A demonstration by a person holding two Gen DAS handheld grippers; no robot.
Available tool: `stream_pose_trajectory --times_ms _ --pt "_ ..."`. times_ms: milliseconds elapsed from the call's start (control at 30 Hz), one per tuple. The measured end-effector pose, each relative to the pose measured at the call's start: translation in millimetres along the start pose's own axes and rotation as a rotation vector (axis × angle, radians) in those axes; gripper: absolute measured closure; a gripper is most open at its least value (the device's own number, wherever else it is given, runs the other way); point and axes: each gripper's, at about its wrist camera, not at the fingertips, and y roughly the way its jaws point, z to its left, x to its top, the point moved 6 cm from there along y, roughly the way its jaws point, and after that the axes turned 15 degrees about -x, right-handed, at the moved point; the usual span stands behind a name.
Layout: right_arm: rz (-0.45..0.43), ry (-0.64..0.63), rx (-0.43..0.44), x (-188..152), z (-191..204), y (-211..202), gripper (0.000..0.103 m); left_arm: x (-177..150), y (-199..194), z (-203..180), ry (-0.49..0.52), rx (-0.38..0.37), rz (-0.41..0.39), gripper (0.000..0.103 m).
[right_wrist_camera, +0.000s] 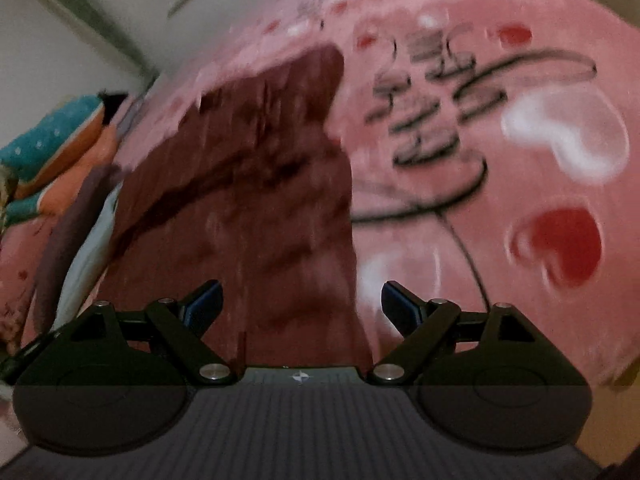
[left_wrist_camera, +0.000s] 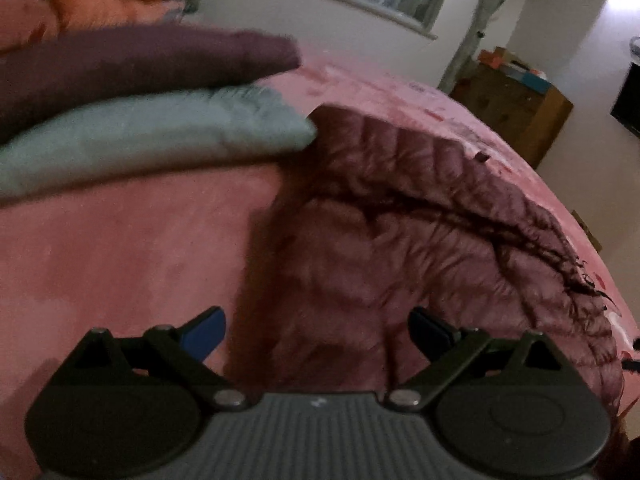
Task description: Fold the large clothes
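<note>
A dark maroon quilted jacket (left_wrist_camera: 384, 232) lies flat on the pink bed blanket (left_wrist_camera: 120, 248). It also shows in the right wrist view (right_wrist_camera: 248, 200), stretching away from the camera. My left gripper (left_wrist_camera: 316, 332) is open and empty, hovering just above the jacket's near edge. My right gripper (right_wrist_camera: 300, 304) is open and empty, above the jacket's near end at its right edge. Both views are blurred.
Two folded garments, a purple one (left_wrist_camera: 132, 64) on a grey-blue one (left_wrist_camera: 152, 136), lie at the left by the jacket. Orange and teal bedding (right_wrist_camera: 60, 148) is piled at the head of the bed. A wooden cabinet (left_wrist_camera: 516, 112) stands beyond the bed under a window.
</note>
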Motion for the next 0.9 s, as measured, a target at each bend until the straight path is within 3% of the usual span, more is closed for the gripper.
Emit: stream_pose_trajectory --times_ms 133,200,433,567,733,900 --pt "0.133 -0.029 0.032 -15 1 0 0.0 -11 1 14 -0.093 -0.027 0.025 0.006" --pt "0.194 -0.044 0.009 -23 2 7 0.0 -15 1 15 -0.1 -0.038 0.038 0.006" --pt "0.314 -0.02 0.095 -34 7 19 0.0 -25 5 12 -0.104 -0.091 0.071 0.005" --pt "0.409 0.023 0.091 -37 3 27 0.0 -28 5 10 -0.121 -0.136 0.084 0.003" --pt "0.399 0.07 0.07 -34 0 30 0.0 -30 2 10 -0.116 -0.141 0.085 0.003" --pt "0.42 0.018 0.083 -37 11 33 0.0 -32 4 9 -0.105 -0.141 0.113 0.001"
